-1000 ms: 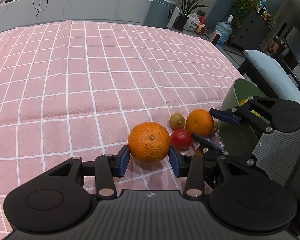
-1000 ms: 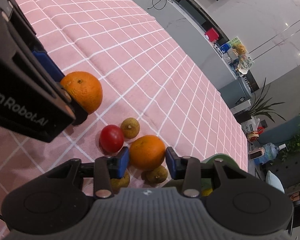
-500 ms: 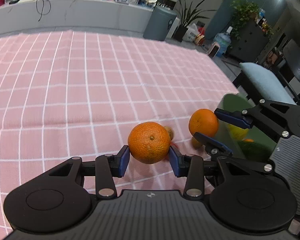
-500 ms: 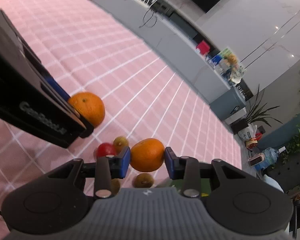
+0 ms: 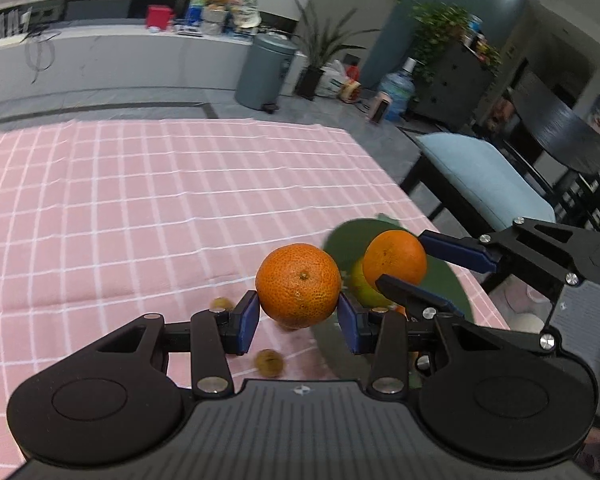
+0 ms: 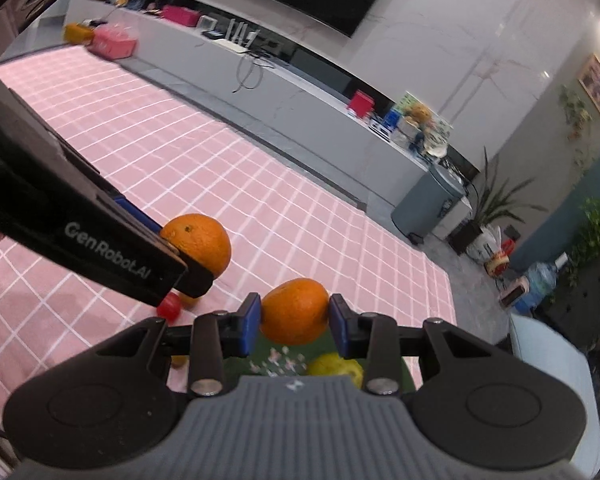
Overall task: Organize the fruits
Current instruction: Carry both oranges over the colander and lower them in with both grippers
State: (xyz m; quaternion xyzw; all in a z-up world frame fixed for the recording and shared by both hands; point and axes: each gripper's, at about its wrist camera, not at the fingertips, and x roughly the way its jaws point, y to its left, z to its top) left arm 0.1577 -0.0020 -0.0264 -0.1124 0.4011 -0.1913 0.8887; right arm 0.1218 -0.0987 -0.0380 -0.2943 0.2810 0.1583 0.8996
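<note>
The left tool (image 5: 298,316) grips a pebbly orange (image 5: 298,285) above the pink checked table (image 5: 140,200); the right tool (image 6: 294,322) clamps a smoother orange (image 6: 295,311) over the blurred green bowl (image 5: 446,280). "GenRobot.AI" reads on the left tool's side. Its body hides part of a red fruit (image 6: 169,305).

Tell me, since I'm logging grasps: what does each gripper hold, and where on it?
The left gripper clamps an orange across its lower sides; the right gripper pinches another orange at its sides.
</note>
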